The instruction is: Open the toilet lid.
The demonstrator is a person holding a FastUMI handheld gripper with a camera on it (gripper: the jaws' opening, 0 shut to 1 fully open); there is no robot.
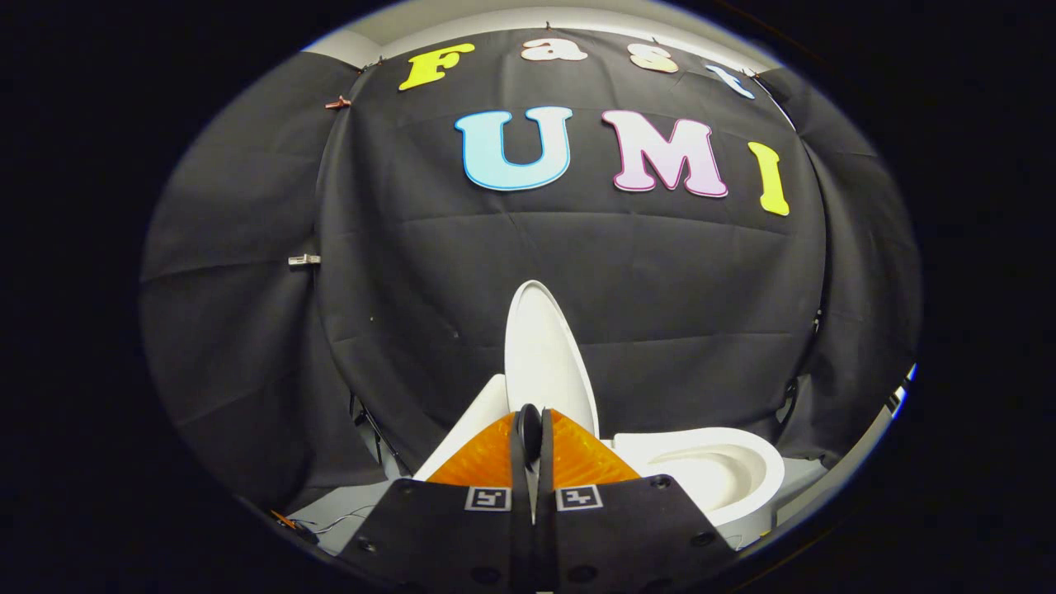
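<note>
The white toilet stands just beyond my fingers in front of the black cloth wall. Its lid (546,355) is raised and stands nearly upright, a tall white oval right ahead of the fingertips. The open bowl with its seat (711,472) lies to the right of the fingers. My gripper (530,431) is shut, fingers pressed together with only a thin slit between them. The tips sit in front of the lid's lower part. I see nothing held between them.
A white slanted part of the toilet's body (483,417) shows left of the lid. The pale grey floor (351,507) carries thin cables (297,524) to the left. Black cloth walls close the booth on all sides, with a clip (304,260) on the left one.
</note>
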